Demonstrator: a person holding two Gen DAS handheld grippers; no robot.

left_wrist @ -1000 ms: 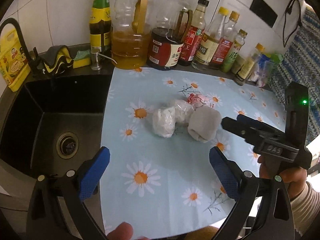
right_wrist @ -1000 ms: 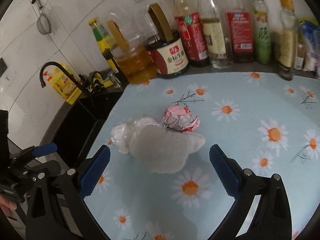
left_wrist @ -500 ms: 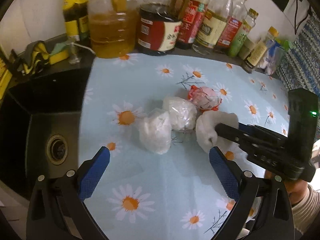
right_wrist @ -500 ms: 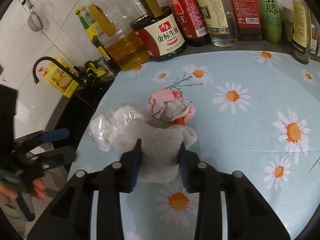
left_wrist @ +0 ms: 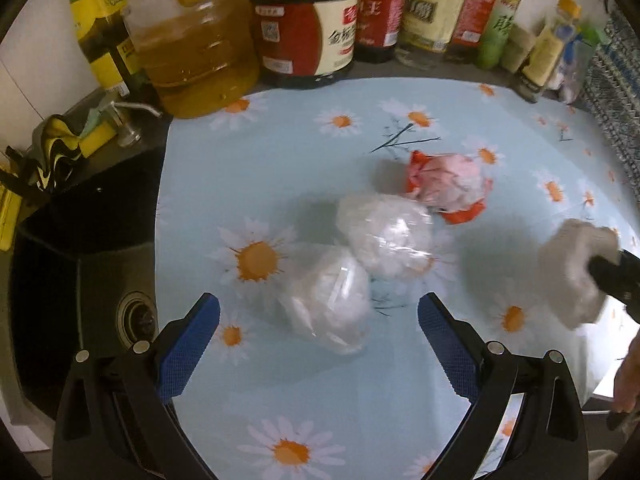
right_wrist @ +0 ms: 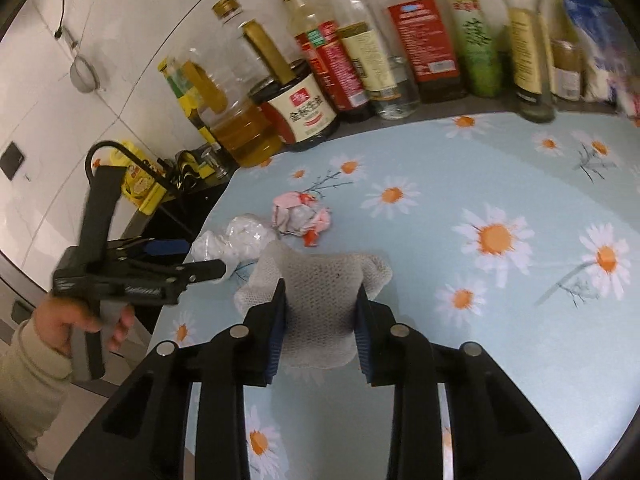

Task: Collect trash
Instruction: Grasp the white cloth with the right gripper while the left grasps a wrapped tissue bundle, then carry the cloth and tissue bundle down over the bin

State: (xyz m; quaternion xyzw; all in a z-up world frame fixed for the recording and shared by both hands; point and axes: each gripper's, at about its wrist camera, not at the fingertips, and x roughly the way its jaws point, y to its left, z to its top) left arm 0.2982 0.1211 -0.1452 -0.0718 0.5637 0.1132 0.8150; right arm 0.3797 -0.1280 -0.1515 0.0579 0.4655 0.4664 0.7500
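We hold the right gripper [right_wrist: 320, 320] clamped on a crumpled grey-white mesh cloth wad [right_wrist: 320, 292], its blue-padded fingers [right_wrist: 276, 320] pressing the wad from both sides; the wad looks raised a little off the light blue daisy-print table covering [right_wrist: 500, 184], though we cannot tell this for sure. We take the pink and red crumpled wrapper [left_wrist: 448, 184] as our landmark. In the left wrist view the gripped wad [left_wrist: 572, 272] sits to the right of that wrapper and nearer to us, apart from it, with the black tip of the right gripper [left_wrist: 616, 276] closed on it at the picture's right edge. Just beside the wrapper, on its near left, lies a crumpled clear plastic bag ball [left_wrist: 384, 236], and touching that one, further to the near left, a second crumpled clear plastic ball [left_wrist: 328, 300]. Our left gripper [left_wrist: 320, 332] hangs above this second ball with its blue-padded fingers [left_wrist: 188, 344] spread wide and nothing between the pads. Behind the wrapper, along the white tiled wall, stands a row of sauce and oil bottles [left_wrist: 304, 20], among them a large jug of yellow oil [left_wrist: 196, 40]. Well to the left of the wrapper, past the covering's edge, lies the dark sink [left_wrist: 80, 280] with its round drain [left_wrist: 136, 316].
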